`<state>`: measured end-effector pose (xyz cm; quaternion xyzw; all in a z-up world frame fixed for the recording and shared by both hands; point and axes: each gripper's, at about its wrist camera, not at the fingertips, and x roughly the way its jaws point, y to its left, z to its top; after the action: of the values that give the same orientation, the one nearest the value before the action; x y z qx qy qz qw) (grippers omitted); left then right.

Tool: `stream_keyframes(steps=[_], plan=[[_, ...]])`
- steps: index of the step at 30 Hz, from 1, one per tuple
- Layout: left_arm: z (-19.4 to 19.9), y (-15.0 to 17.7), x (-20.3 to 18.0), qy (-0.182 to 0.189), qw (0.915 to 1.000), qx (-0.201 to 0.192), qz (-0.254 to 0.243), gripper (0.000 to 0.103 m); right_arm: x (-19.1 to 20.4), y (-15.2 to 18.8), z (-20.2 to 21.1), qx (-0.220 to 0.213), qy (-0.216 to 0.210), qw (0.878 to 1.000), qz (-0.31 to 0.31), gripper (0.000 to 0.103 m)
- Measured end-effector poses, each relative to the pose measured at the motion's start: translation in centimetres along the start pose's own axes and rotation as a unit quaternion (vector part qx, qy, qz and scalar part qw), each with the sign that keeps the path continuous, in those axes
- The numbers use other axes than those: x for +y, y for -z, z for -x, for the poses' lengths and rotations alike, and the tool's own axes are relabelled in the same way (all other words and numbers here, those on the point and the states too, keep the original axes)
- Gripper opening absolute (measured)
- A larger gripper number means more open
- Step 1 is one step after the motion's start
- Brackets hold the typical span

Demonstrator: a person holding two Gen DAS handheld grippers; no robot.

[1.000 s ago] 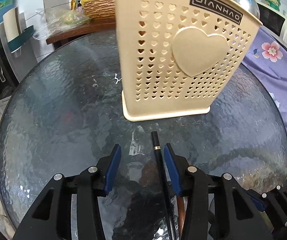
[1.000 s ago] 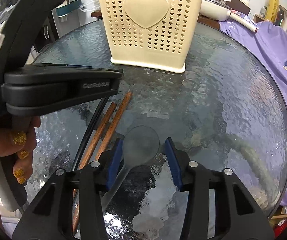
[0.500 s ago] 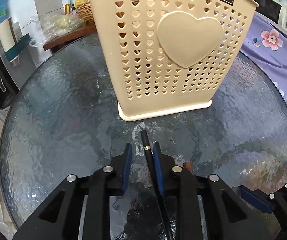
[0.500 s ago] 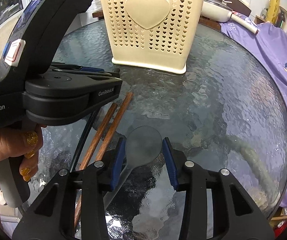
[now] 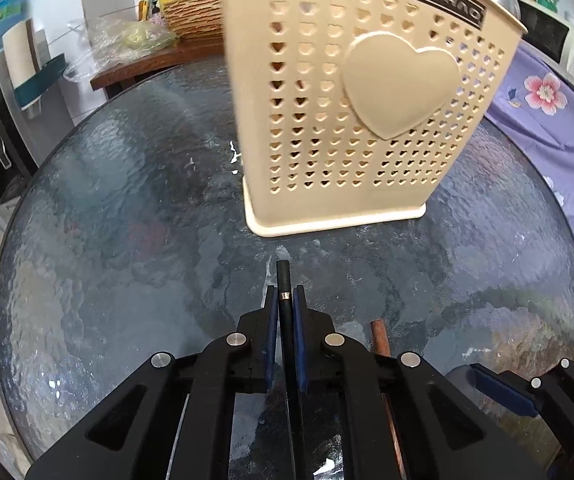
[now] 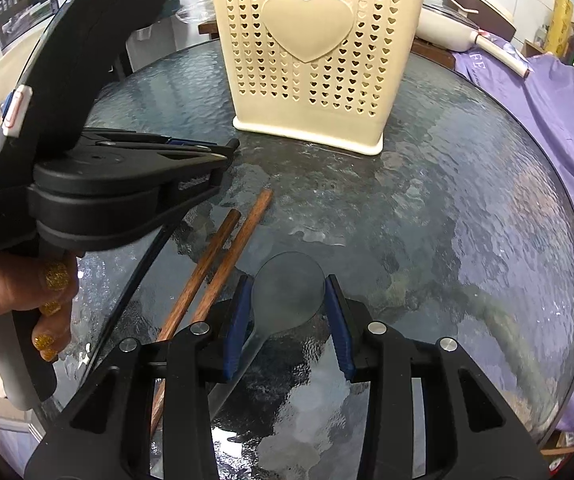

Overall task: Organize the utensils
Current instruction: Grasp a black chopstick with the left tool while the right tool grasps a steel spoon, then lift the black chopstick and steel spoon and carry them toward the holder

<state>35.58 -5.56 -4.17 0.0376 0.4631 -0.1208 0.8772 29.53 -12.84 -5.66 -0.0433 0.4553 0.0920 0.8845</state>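
On the round glass table (image 5: pixel 87 240), the left gripper (image 5: pixel 283 300) has its blue pads pressed against a black chopstick (image 5: pixel 283 276), whose tip pokes out just past the fingertips toward the cream holder (image 5: pixel 327 140) standing near the far side. Seen from the right wrist, the right gripper (image 6: pixel 287 284) is spread around a grey spoon (image 6: pixel 287 284), its bowl lying between the pads; whether they touch it I cannot tell. Two brown chopsticks (image 6: pixel 215 268) lie side by side just left of the spoon, angled toward the holder (image 6: pixel 311 60). A hand (image 6: pixel 19 300) with gold nails grips the left gripper's handle at the near left
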Motion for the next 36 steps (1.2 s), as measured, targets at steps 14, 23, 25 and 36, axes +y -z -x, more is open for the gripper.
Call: stream_keyframes(steps=[14,23,25,36], plan=[[3.1,-0.1,1.9,0.031,0.9988,-0.028,0.026,0.007,-1.7,-0.4,1.1,-0.023,-0.022,0.999,-0.006,0.038],[7.3,0.0,1.9,0.049,0.9959,-0.072,0.023,0.007,-1.9,-0.6,3.2,-0.063,-0.021,0.998,0.009,0.038],[8.2,-0.1,1.9,0.052,0.995,-0.083,0.02,0.007,-1.8,-0.7,3.8,-0.073,-0.019,0.997,0.011,0.038],[11.3,-0.1,1.9,0.057,0.9917,-0.114,0.013,0.007,-1.7,-1.1,6.2,-0.108,-0.01,0.994,0.022,0.038]])
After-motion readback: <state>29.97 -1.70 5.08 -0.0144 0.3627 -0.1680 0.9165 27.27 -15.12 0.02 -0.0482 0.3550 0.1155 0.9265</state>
